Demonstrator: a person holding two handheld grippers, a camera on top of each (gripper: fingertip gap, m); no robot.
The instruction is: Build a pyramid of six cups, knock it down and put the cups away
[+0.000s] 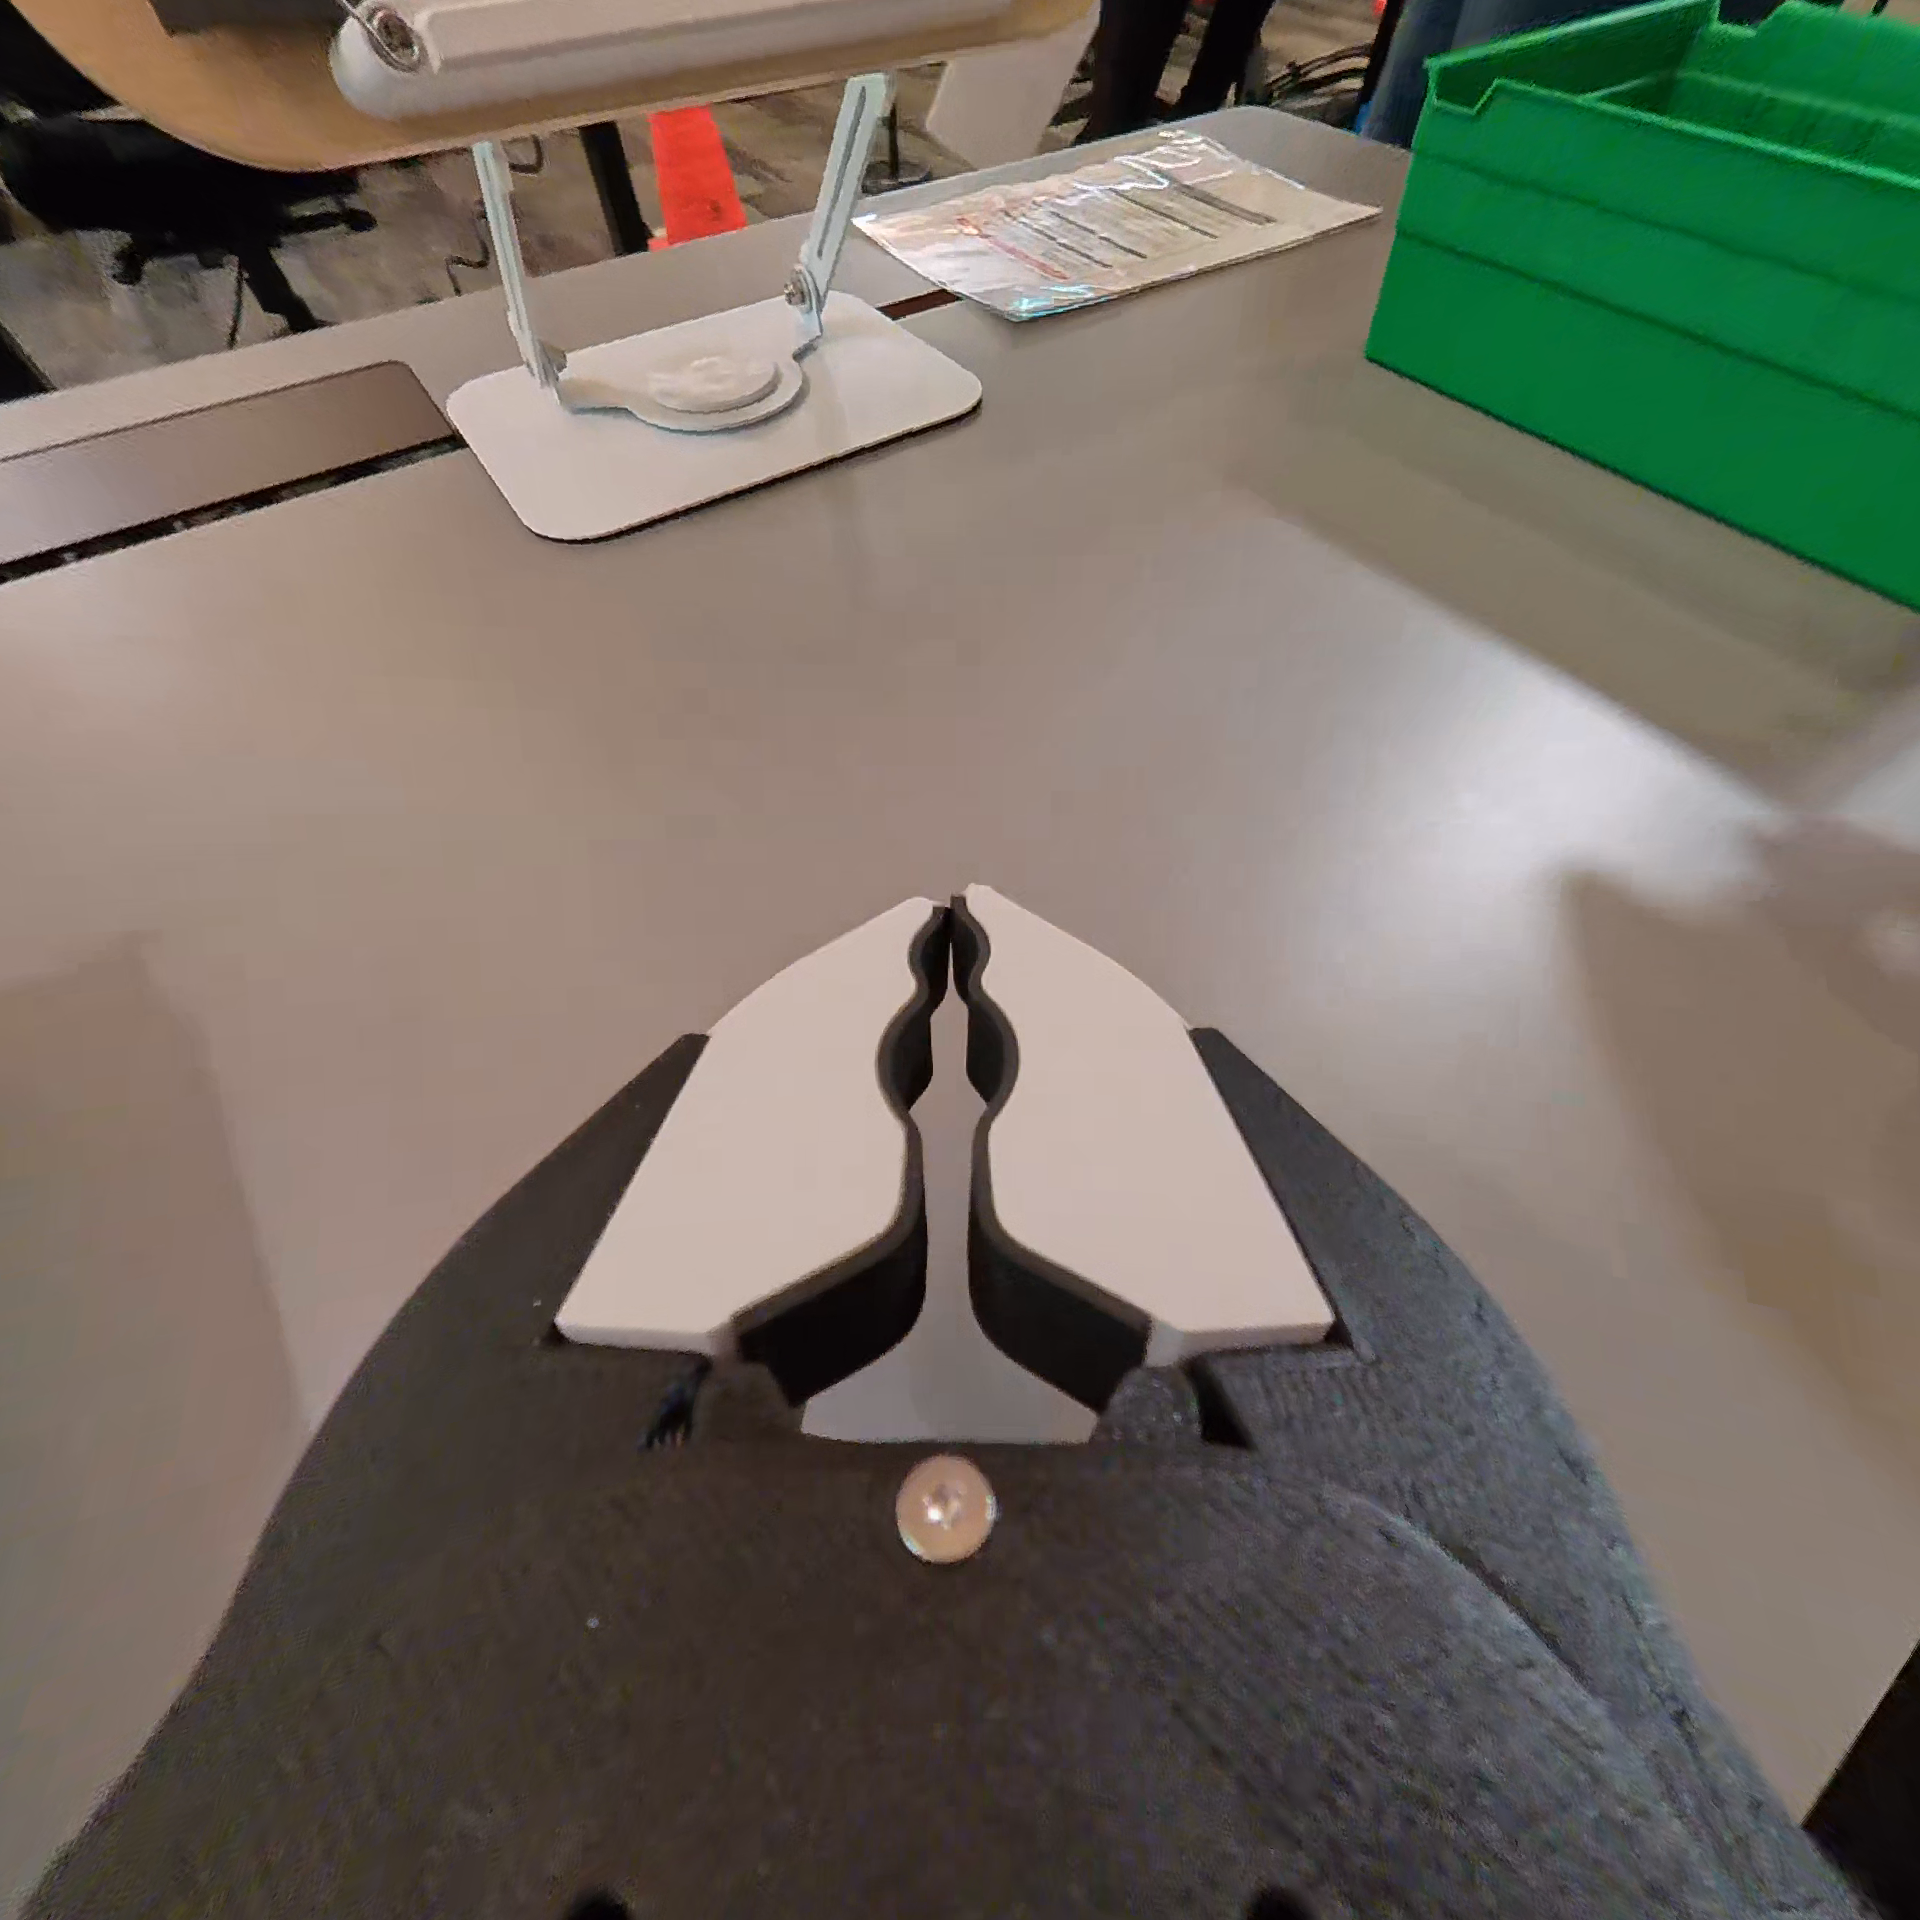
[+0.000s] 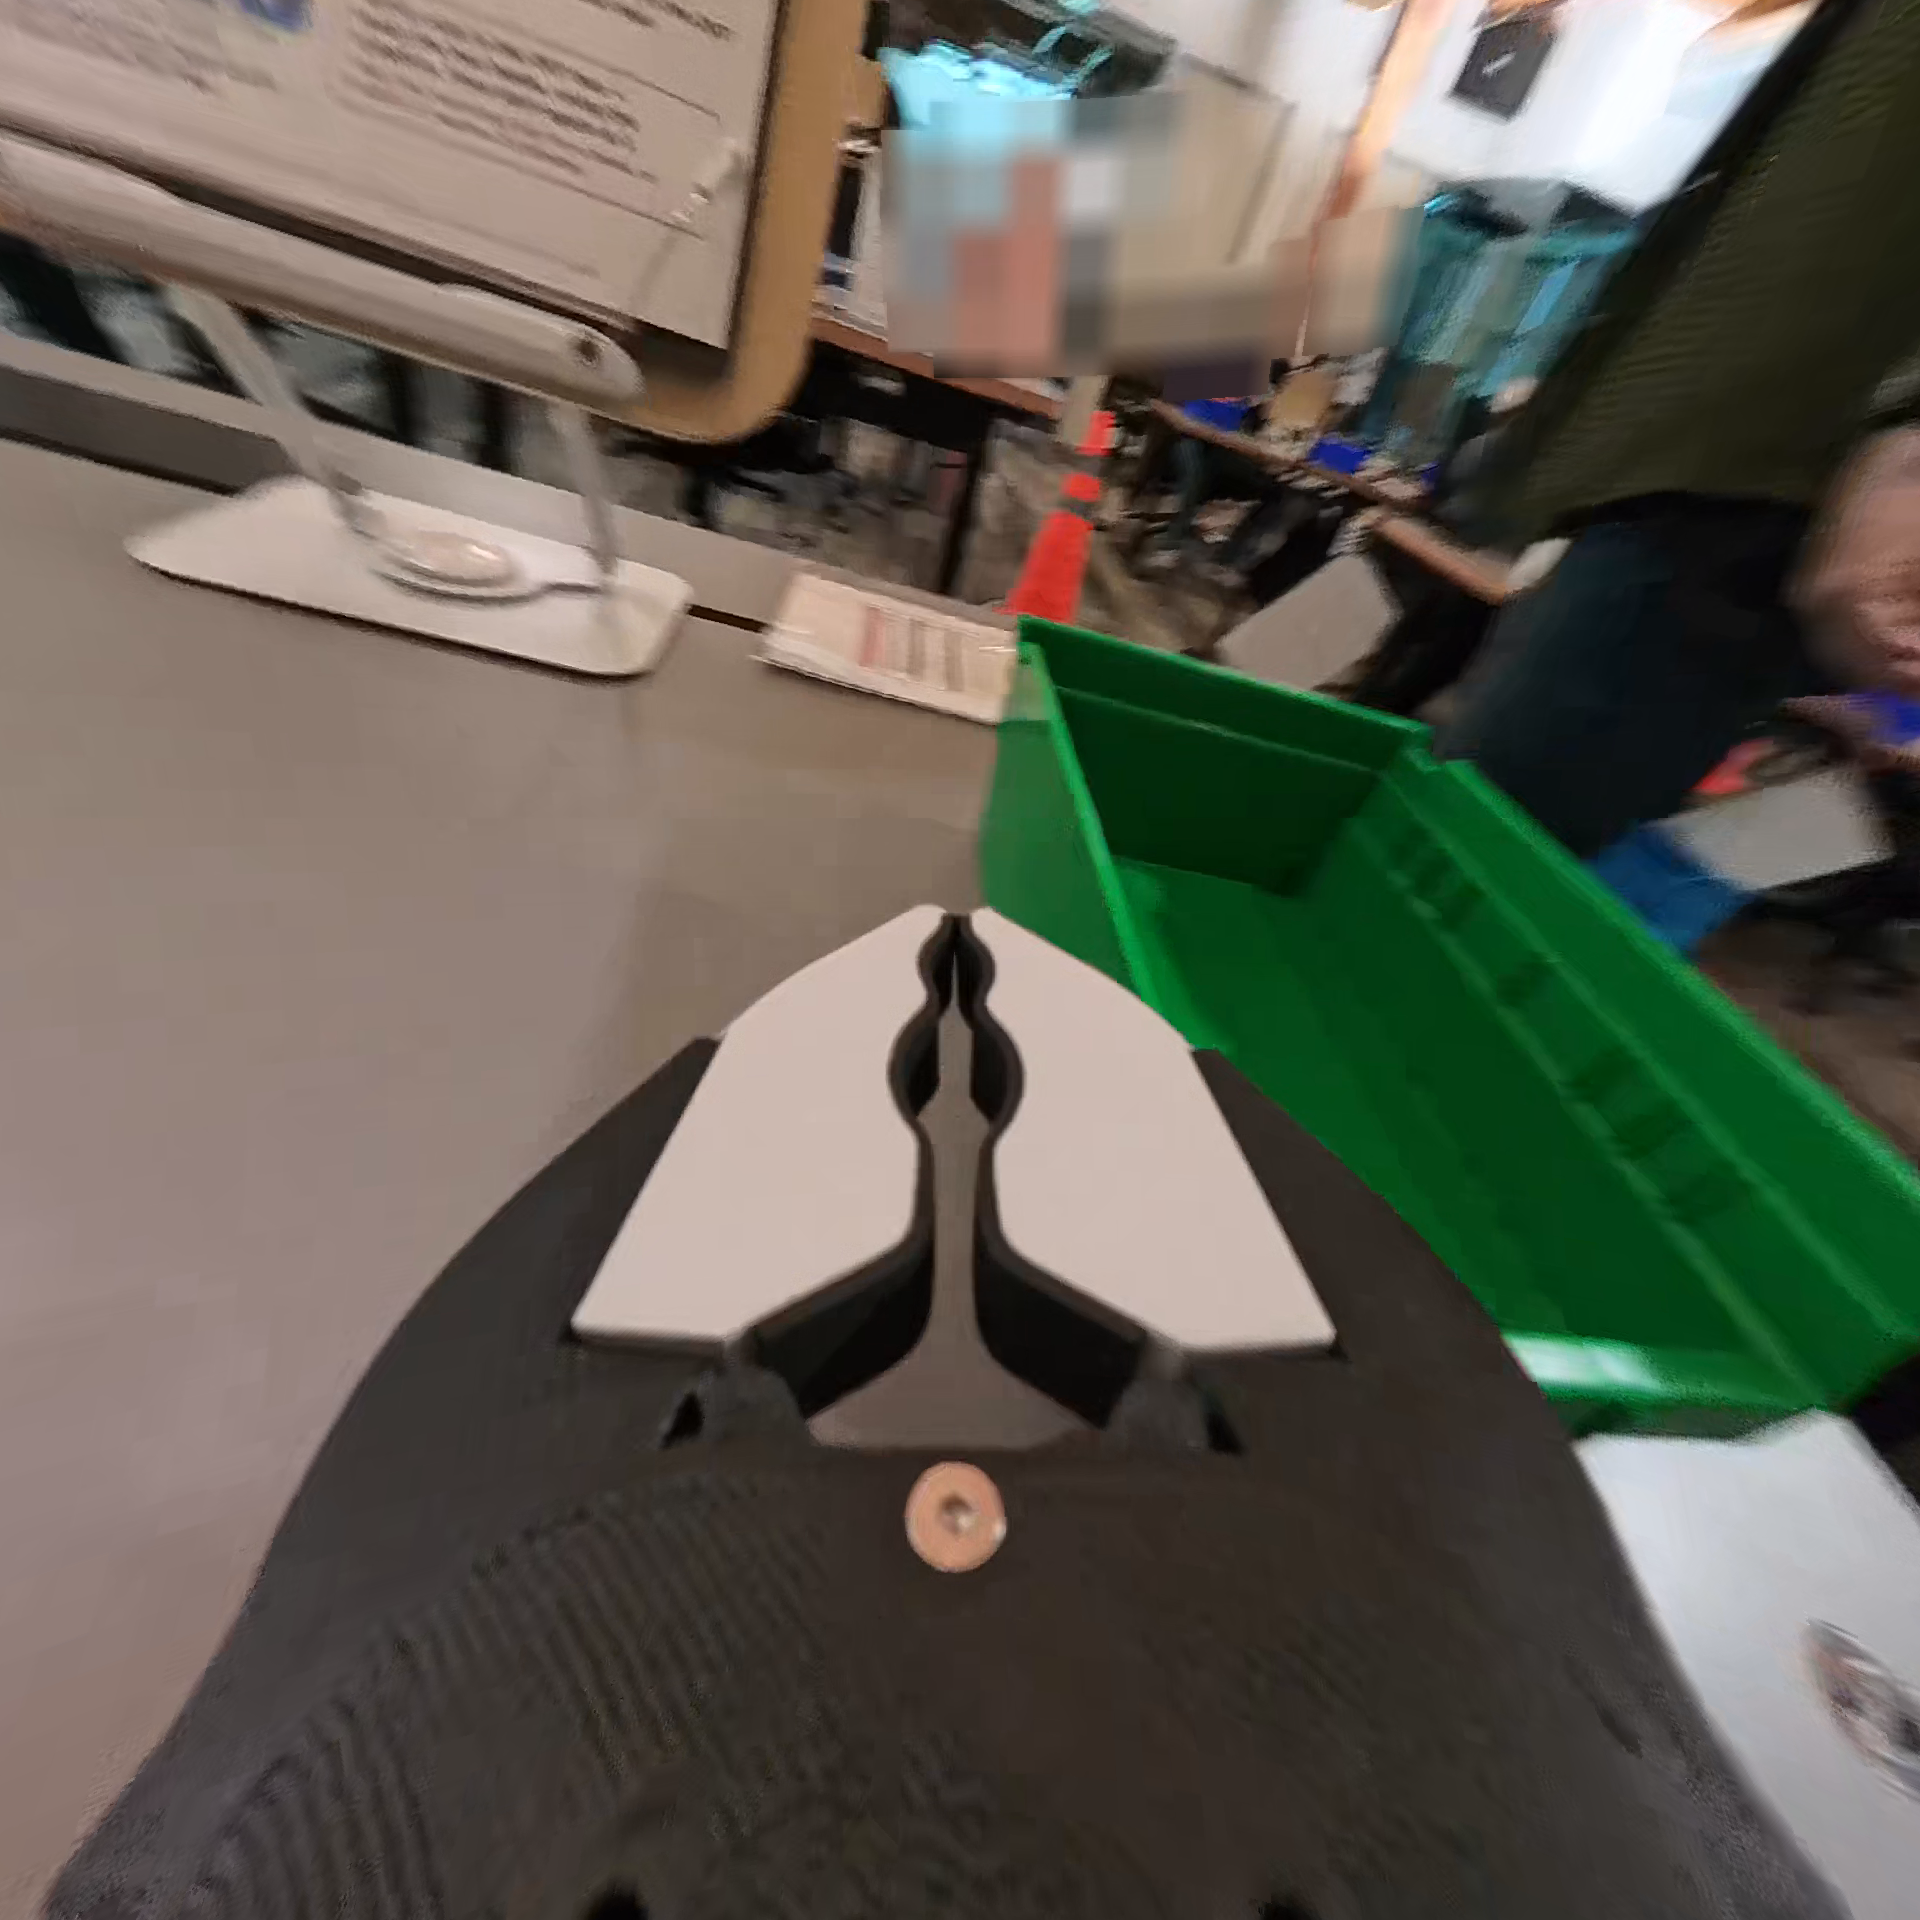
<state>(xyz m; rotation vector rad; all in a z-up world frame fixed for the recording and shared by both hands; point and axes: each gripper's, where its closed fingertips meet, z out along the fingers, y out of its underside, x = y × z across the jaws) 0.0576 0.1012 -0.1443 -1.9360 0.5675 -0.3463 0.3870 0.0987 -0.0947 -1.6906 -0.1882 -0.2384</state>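
My left gripper (image 1: 953,902) is shut, its white fingertips touching with nothing between them, above the bare grey table (image 1: 727,727). My right gripper (image 2: 956,920) is also shut with nothing between its fingertips, just left of the near corner of a green plastic bin (image 2: 1403,1039). The bin looks empty inside. It also shows at the far right of the left wrist view (image 1: 1662,291). A blurred pale shape (image 1: 1849,790) passes at the right edge of the left wrist view; I cannot tell what it is.
A white tablet stand (image 1: 717,416) holds a board with a printed sheet at the table's far side (image 2: 416,561). A plastic-sleeved sheet (image 1: 1122,218) lies beyond it (image 2: 894,655). An orange cone (image 2: 1055,561) and a person (image 2: 1714,364) are past the table.
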